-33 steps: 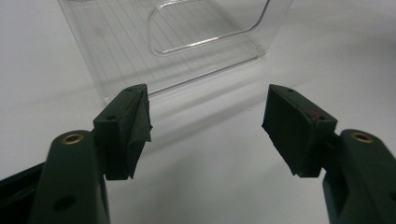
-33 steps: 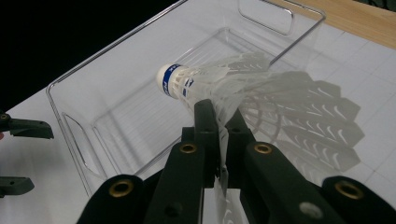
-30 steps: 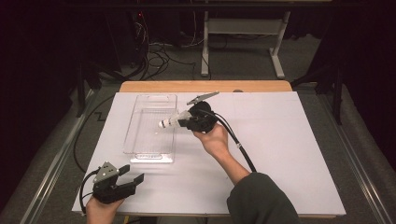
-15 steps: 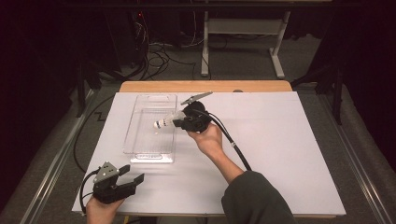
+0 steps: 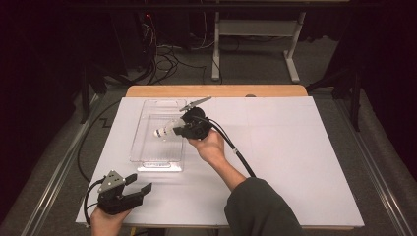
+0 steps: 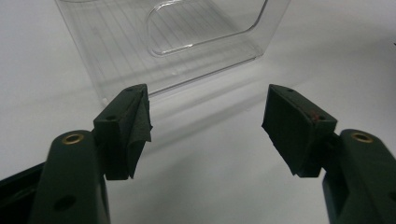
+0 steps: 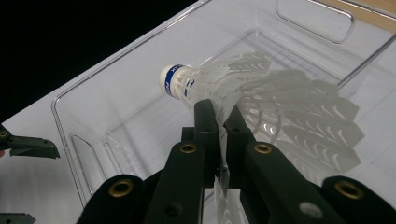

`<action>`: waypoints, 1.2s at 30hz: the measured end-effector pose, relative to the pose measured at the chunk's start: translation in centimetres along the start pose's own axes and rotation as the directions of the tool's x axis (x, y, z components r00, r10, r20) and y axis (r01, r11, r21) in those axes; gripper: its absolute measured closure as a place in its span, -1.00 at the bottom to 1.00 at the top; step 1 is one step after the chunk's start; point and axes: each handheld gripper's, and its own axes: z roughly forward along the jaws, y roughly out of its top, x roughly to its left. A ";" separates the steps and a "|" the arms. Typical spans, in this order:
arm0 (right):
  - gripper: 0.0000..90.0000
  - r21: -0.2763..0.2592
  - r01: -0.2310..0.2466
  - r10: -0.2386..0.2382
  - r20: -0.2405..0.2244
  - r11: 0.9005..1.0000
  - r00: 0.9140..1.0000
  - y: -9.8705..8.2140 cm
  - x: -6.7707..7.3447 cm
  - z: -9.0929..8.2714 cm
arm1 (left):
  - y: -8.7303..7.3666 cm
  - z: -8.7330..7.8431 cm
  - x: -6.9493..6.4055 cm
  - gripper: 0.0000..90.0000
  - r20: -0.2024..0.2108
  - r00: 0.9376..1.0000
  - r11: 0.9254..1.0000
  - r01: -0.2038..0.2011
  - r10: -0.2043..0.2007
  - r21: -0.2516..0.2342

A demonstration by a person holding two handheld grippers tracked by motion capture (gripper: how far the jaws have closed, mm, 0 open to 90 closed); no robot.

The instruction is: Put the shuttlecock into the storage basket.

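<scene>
Right hand-held gripper [image 5: 173, 130] w/ shuttlecock [image 5: 163, 132] further left, over clear bin [image 5: 142, 147].

The right gripper [image 7: 219, 116] pinches the white feather skirt of a shuttlecock [image 7: 224, 81], its cork pointing away, above the clear plastic bin [image 7: 116, 60].

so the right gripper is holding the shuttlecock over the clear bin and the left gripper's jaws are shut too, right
Not quite. The right gripper does hold the shuttlecock by its skirt over the clear bin, but the left gripper is not shut. The left gripper view shows its jaws standing wide apart with nothing between them, above the white table cover near the bin's end wall.
</scene>
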 end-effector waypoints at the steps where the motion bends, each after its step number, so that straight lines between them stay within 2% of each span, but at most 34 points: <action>1: 0.98 0.003 0.004 -0.004 -0.001 1.000 1.000 0.1 0.1 0.2 | 0.0 0.0 0.0 -0.27 0.000 1.000 1.000 0.000 0.000 0.000; 12: 0.98 0.041 0.016 -0.016 -0.011 0.999 1.000 0.5 1.1 2.5 | 0.0 -0.1 0.1 -0.27 -0.001 1.000 1.000 0.002 -0.002 -0.002; 26: 0.98 0.086 0.030 -0.030 0.004 0.996 1.000 0.7 2.0 5.1 | 0.0 0.0 0.1 -0.27 0.000 1.000 1.000 -0.002 0.002 0.000; 36: 0.97 0.107 0.033 -0.034 0.012 0.994 0.999 0.8 2.2 5.5 | 0.0 0.0 0.0 -0.27 0.003 1.000 1.000 -0.003 0.003 0.004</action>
